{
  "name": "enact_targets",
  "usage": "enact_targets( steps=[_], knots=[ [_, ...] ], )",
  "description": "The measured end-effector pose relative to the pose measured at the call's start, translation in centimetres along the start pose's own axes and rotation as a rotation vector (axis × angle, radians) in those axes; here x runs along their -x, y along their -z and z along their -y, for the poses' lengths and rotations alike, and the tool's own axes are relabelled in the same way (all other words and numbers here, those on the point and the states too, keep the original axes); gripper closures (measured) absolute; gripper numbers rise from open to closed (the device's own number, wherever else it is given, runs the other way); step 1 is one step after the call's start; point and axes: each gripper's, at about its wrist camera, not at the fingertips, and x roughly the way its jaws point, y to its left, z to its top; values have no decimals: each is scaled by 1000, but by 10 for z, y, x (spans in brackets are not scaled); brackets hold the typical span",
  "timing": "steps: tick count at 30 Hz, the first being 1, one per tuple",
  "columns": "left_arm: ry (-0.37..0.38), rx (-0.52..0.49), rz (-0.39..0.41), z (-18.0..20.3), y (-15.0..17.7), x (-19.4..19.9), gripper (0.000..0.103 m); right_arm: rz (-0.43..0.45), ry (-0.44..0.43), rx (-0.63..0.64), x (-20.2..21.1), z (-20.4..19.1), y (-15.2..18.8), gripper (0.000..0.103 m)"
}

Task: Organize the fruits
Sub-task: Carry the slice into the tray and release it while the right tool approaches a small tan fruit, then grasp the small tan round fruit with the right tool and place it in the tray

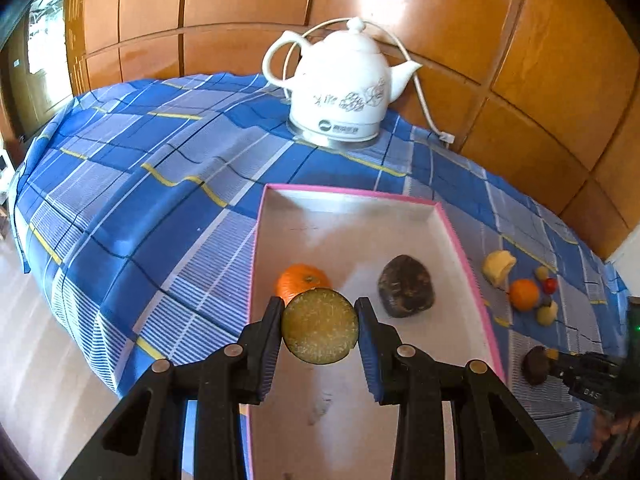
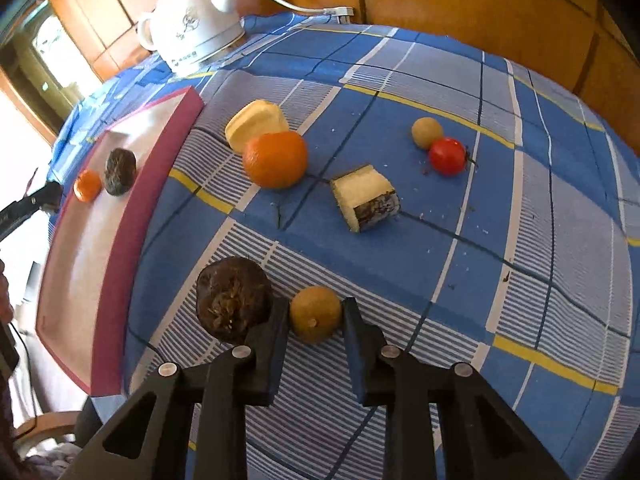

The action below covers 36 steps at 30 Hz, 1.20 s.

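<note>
Fruits are lying partly in the pink-edged tray (image 1: 448, 216) and partly on the blue checked cloth (image 1: 160, 200): an orange (image 1: 298, 278) and a dark brown fruit (image 1: 406, 286) are sitting inside the tray, while the left gripper (image 1: 320, 326) is clenching a round yellow-green slice (image 1: 320, 326) above the tray's near half. Right of the tray, the right gripper (image 2: 316, 320) is clamping a small tan fruit (image 2: 316, 318) on the cloth, with a dark hairy fruit (image 2: 232, 300) just beside its left finger. Farther off, a second orange (image 2: 276, 159), a pale yellow piece (image 2: 256, 122), a cut chunk (image 2: 366, 198), a tomato (image 2: 448, 156) and another tan fruit (image 2: 426, 132) are lying, and a white kettle (image 1: 340, 88) is standing at the far edge.
</note>
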Motion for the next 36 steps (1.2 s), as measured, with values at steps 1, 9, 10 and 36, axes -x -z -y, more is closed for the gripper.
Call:
enact_targets(
  steps=[1,9,10,36],
  knots=[
    [-9,2,-4,-2,1,-2,67,2,4,5,0,-1,1,76],
    [-24,34,34,-8,14,8,42,30,0,20,1,-1,5,76],
    [-28,39,40,-7,16,12,42,33,1,21,1,-1,5,76],
    [-68,7,136,42,45,59,10,166,19,-10,50,-5,26,77]
  ],
)
